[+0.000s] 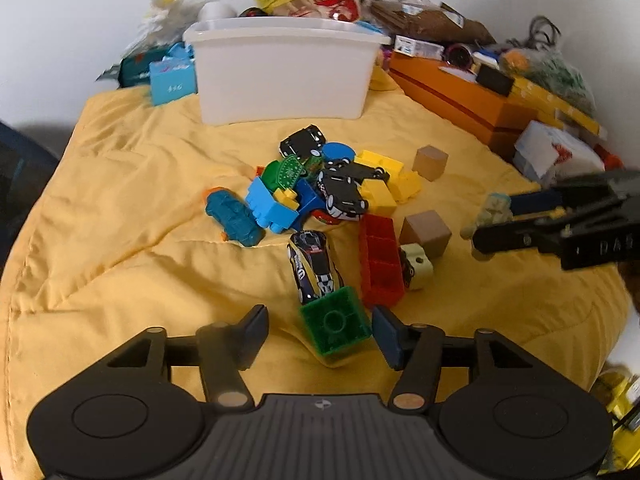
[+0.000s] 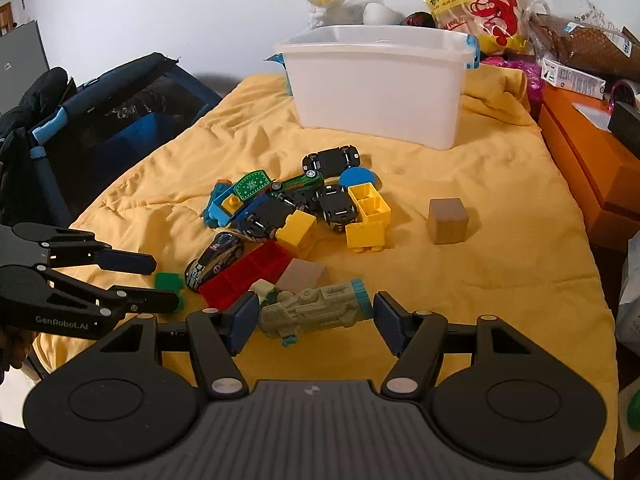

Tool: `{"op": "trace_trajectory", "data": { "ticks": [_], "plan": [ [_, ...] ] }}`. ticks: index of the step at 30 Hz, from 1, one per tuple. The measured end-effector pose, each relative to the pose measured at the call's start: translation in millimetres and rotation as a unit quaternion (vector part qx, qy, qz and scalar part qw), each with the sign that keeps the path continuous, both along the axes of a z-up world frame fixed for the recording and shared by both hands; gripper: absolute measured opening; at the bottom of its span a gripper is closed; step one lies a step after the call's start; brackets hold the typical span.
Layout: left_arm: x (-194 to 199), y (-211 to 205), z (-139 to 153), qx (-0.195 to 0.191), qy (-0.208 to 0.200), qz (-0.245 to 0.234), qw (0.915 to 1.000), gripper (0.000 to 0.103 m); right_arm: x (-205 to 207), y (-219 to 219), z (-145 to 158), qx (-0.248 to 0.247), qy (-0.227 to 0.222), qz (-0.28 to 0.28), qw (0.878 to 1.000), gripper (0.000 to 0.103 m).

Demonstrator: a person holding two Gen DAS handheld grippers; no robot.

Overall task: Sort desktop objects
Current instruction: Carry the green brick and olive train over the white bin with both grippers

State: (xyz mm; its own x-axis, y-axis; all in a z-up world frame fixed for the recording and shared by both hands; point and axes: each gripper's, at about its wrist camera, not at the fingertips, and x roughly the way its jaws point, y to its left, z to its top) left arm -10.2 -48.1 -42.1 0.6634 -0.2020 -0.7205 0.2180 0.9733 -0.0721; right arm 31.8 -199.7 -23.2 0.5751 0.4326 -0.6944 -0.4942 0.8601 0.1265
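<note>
Toys (image 1: 328, 188) litter a rumpled yellow quilt (image 1: 120, 240) before a white wall (image 2: 180, 8).

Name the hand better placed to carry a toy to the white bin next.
Right. Its tongs appear to grip the olive toy vehicle end to end, while the left tongs stand open around the green brick, with a gap at one pad.

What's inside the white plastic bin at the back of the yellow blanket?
The white bin shows only its rim and upper inner walls from both cameras; nothing pokes above the rim. Its floor is hidden by the front wall.
</note>
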Motion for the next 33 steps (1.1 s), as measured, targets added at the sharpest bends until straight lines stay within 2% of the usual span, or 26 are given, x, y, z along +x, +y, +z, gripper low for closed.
{"op": "trace_trajectory", "data": {
  "ticks": [7, 8, 9, 12, 16, 24, 33],
  "plan": [
    [11, -8, -8, -0.005, 0.01, -0.011, 0.9999, 0.062, 0, 1, -1, -0.002, -0.001, 0.0, 1.0, 0.066],
    [13, -8, -9, -0.01, 0.016, -0.013, 0.9997, 0.056, 0, 1, -1, -0.002, 0.0, 0.0, 1.0, 0.066],
    [15, -8, -10, -0.012, 0.023, -0.015, 0.9995, 0.043, 0, 1, -1, -0.003, 0.0, 0.0, 1.0, 0.066],
    [13, -11, -7, 0.008, 0.013, -0.022, 0.9997, 0.042, 0, -1, -2, -0.003, 0.0, -0.002, 1.0, 0.066],
    [8, -6, 3, 0.005, 0.004, -0.014, 0.9999, 0.042, -1, -4, -2, -0.002, 0.001, -0.007, 1.0, 0.066],
    [18, 16, 49, -0.006, -0.042, 0.024, 0.9988, 0.042, 7, -7, 10, 0.013, -0.017, -0.02, 1.0, 0.066],
    [72, 29, 117, -0.012, -0.108, 0.047, 0.993, 0.042, 51, -4, 70, 0.062, -0.079, -0.037, 0.994, 0.066]
  ]
}}
